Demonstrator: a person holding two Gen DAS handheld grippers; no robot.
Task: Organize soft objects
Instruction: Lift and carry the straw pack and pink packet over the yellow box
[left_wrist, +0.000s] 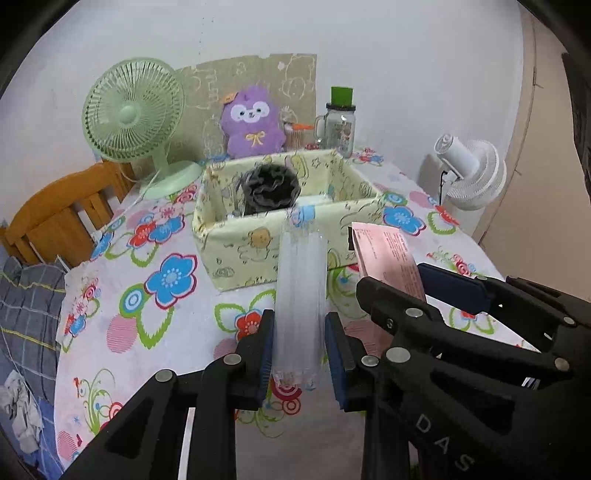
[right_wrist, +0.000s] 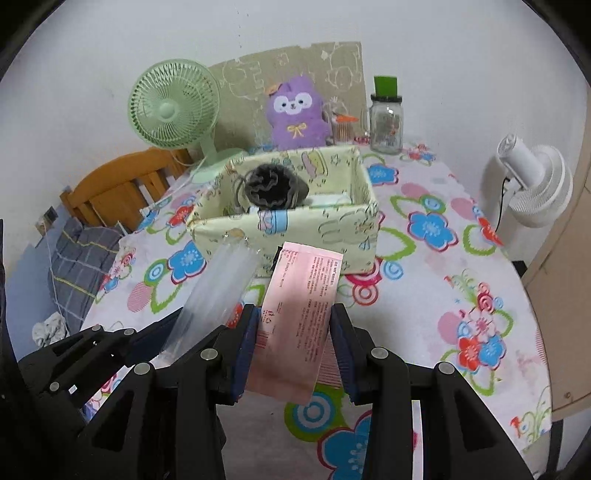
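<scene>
The left gripper (left_wrist: 300, 347) clamps a clear plastic packet (left_wrist: 301, 302) between its blue pads, the packet reaching toward the pale yellow fabric box (left_wrist: 258, 243). Just beside it, the right gripper (right_wrist: 293, 347) pinches a pink printed packet (right_wrist: 301, 317), held in front of the same box. A dark grey ruffled cloth item (right_wrist: 273, 186) sits inside the box on the flowered tablecloth (right_wrist: 443, 295). A purple plush toy (left_wrist: 253, 122) stands behind the box.
</scene>
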